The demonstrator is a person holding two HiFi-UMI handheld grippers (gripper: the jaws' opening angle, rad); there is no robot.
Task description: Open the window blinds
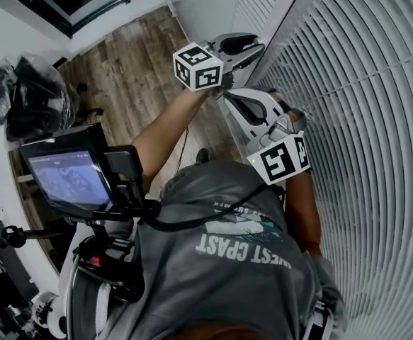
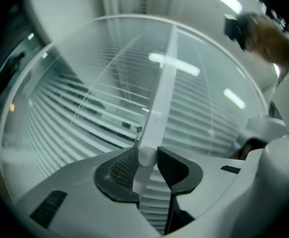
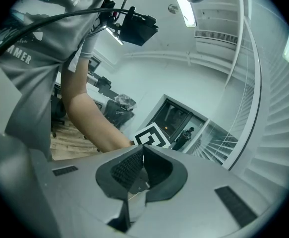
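Note:
White slatted window blinds fill the right side of the head view. The left gripper view shows the blinds ahead, with their pale tilt wand hanging in front. My left gripper is shut on the wand, both black pads pressing its round shaft. In the head view the left gripper is raised against the edge of the blinds. Just below and behind it is my right gripper. In its own view the right gripper is shut on nothing and points at the left gripper's marker cube.
A white window frame post runs along the left edge of the blinds. Wooden floor lies below. Black bags sit at the far left, and a small monitor on a chest rig is close to the person's body.

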